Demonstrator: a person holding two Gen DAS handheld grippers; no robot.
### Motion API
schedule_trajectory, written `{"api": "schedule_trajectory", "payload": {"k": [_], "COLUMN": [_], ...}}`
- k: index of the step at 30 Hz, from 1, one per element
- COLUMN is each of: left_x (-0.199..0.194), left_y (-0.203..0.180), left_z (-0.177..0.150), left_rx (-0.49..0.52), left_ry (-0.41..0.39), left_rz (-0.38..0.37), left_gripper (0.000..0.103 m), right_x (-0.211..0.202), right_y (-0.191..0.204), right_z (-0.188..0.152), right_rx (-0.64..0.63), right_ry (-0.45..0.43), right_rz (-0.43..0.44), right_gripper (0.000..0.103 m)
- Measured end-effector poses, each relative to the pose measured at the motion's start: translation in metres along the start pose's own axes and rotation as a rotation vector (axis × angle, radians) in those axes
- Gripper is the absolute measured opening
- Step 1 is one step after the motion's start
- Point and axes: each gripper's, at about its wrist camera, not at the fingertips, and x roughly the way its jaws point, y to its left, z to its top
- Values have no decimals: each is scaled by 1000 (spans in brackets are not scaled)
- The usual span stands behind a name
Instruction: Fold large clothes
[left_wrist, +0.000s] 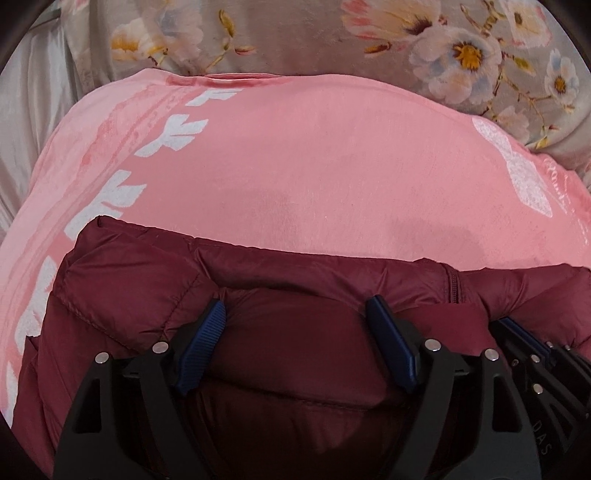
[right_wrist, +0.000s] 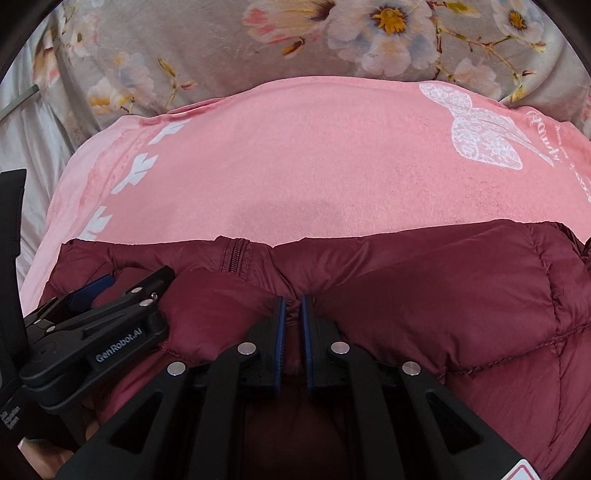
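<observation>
The jacket (left_wrist: 295, 332), a maroon quilted puffer, fills the lower half of both views, its zipper (right_wrist: 236, 258) showing at the upper edge of the bundle. The right gripper (right_wrist: 291, 306) has its jaws drawn narrow, pinching a fold of the jacket at lower centre. The left gripper (left_wrist: 295, 310) stands wide, its blue pads (left_wrist: 207, 332) pressed onto the padding either side of a puffed section. Under the jacket lies a pink blanket (right_wrist: 295, 166) with white leaf motifs at left and a white lace-like print at right. Behind it, across the top of the frame, runs a grey floral cover (left_wrist: 295, 40); pale sheeting (left_wrist: 29, 122) shows upper left.
</observation>
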Motion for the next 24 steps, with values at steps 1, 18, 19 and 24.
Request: {"api": "schedule_trajectory", "payload": {"k": [1, 18, 19, 24], "left_x": [0, 5, 5, 5], "left_y": [-1, -10, -10, -8], "left_z": [-1, -1, -1, 0], "left_rx": [4, 38, 37, 32], "left_ry": [1, 1, 2, 5], "left_rz": [7, 64, 64, 59], "left_gripper": [78, 81, 81, 82], "right_x": [0, 0, 1, 0], "right_y": [0, -3, -4, -10], "right_z": [0, 4, 5, 6], "right_rx": [1, 25, 30, 65], "right_ry": [0, 1, 0, -2], "right_rz": [2, 27, 33, 75], "right_gripper": [5, 5, 5, 5]}}
